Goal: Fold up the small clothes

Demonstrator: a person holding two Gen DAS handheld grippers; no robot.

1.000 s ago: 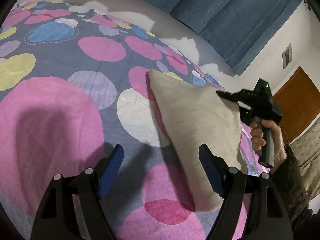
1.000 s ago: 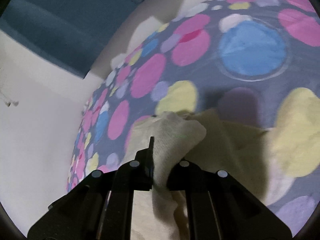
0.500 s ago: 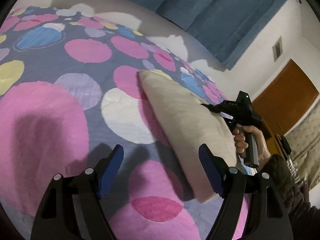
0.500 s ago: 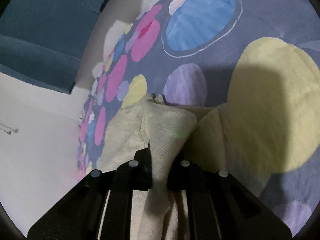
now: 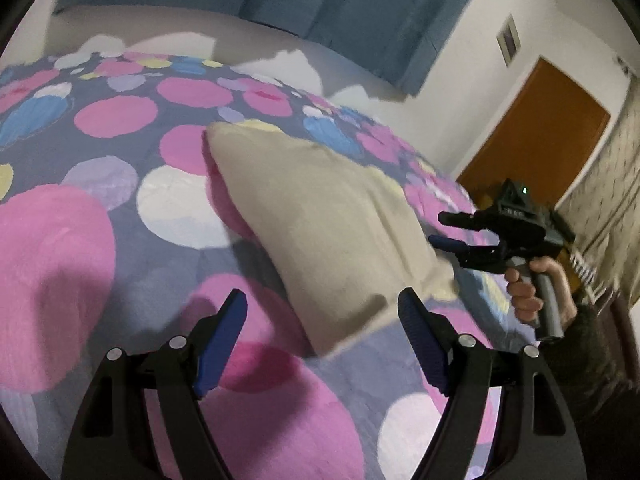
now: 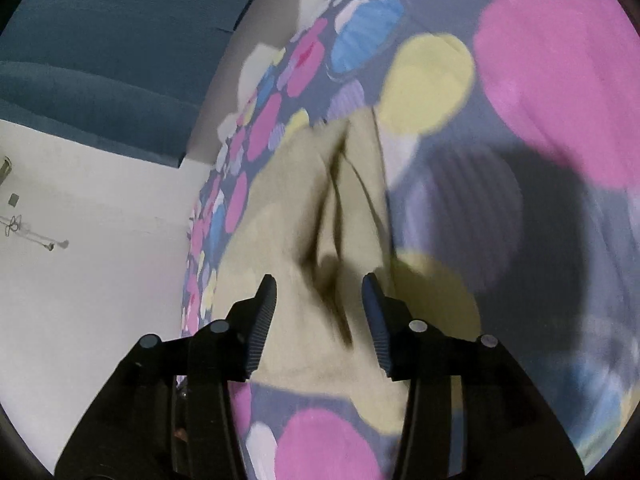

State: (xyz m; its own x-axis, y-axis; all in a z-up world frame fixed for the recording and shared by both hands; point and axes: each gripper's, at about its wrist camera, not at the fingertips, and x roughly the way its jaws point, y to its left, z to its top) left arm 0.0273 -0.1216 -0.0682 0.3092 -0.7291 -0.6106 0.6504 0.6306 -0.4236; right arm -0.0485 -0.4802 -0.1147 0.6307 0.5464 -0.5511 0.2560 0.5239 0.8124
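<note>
A small beige garment (image 5: 320, 216) lies folded on the spotted bedspread (image 5: 80, 240), its near corner close to my left gripper's right finger. My left gripper (image 5: 322, 306) is open and empty, just in front of that corner. My right gripper (image 6: 319, 294) is open and empty, hovering over the garment (image 6: 296, 248), which shows creases between the fingers. The right gripper also shows in the left wrist view (image 5: 444, 230), open, at the garment's right edge, held by a hand.
The bedspread (image 6: 560, 80) covers the whole bed. A blue headboard (image 5: 320, 12) and white wall stand behind. An orange door (image 5: 536, 136) and a quilted fabric lie at the right.
My right gripper has opened and let go of the garment, which has dropped flat on the bed. The left gripper has drawn back a little and stays open.
</note>
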